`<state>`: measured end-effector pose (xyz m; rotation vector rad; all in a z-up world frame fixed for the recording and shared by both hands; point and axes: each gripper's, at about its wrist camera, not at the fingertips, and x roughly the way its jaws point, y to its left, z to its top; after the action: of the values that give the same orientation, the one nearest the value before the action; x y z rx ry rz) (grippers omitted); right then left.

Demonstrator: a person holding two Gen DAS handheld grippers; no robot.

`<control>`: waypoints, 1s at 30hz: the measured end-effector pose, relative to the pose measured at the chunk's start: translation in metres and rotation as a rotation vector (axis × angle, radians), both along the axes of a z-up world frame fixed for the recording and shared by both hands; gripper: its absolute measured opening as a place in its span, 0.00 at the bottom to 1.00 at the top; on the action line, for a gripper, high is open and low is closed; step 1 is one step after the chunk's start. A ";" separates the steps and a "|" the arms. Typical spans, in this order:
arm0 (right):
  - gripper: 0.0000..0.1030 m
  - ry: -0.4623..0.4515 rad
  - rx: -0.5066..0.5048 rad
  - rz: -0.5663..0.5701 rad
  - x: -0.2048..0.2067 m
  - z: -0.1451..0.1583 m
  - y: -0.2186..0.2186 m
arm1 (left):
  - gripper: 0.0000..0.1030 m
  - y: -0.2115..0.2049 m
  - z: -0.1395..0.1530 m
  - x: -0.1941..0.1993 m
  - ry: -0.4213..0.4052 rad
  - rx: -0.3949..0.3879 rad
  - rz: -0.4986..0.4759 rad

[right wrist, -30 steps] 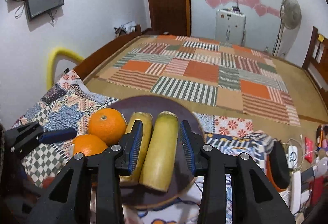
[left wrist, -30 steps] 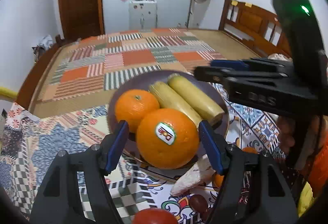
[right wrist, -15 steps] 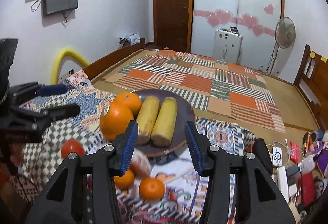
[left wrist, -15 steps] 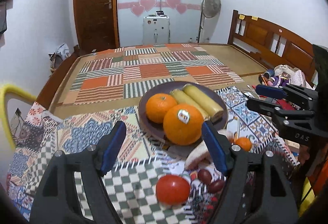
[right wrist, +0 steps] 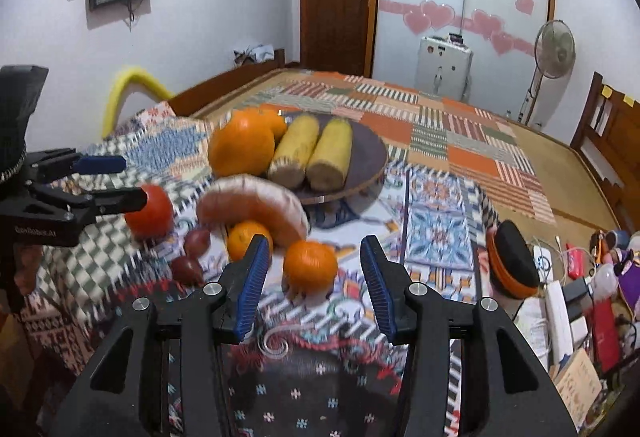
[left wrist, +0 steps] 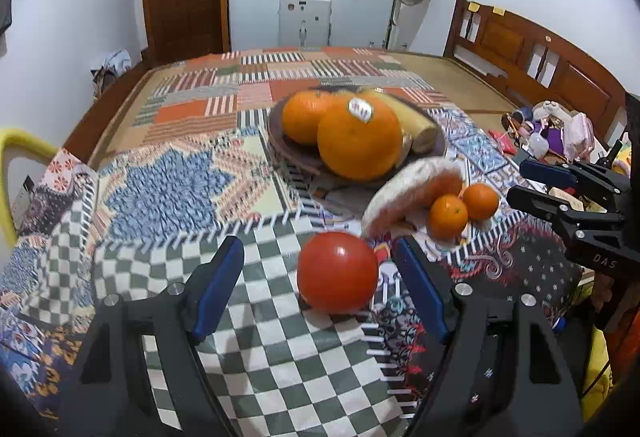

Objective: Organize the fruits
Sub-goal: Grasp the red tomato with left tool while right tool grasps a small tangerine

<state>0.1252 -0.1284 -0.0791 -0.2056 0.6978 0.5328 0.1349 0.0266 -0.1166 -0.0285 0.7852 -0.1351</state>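
A dark plate (left wrist: 298,153) (right wrist: 370,157) holds two oranges (left wrist: 358,141) and two corn cobs (right wrist: 330,153). A red tomato (left wrist: 338,277) (right wrist: 150,211) lies on the checked cloth between my open left gripper's (left wrist: 320,281) fingers. A small tangerine (right wrist: 310,267) lies between my open right gripper's (right wrist: 314,281) fingers. A second tangerine (right wrist: 246,239), a netted sweet potato (right wrist: 252,203) (left wrist: 412,193) and two dark red fruits (right wrist: 188,269) lie in front of the plate. Both grippers are empty.
A patchwork cloth (left wrist: 168,189) covers the table, with a woven mat (right wrist: 440,125) behind. Clutter with a black and orange case (right wrist: 514,257) and cables lies at the right. A yellow chair back (left wrist: 16,157) stands at the left edge.
Both grippers have pulled back from the plate, opened empty. The left now frames the tomato and the right frames the small tangerine.
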 end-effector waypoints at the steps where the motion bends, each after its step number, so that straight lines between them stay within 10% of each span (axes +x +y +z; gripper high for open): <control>1: 0.43 0.008 -0.003 0.001 0.001 -0.004 0.001 | 0.76 0.000 -0.003 0.000 0.004 -0.001 -0.007; 30: 0.34 0.075 0.052 0.005 0.010 -0.013 -0.005 | 0.45 -0.008 -0.016 0.007 0.016 -0.018 -0.041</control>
<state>0.1349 -0.1336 -0.0921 -0.1387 0.7560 0.5652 0.1419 0.0187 -0.1331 -0.0306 0.8009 -0.1815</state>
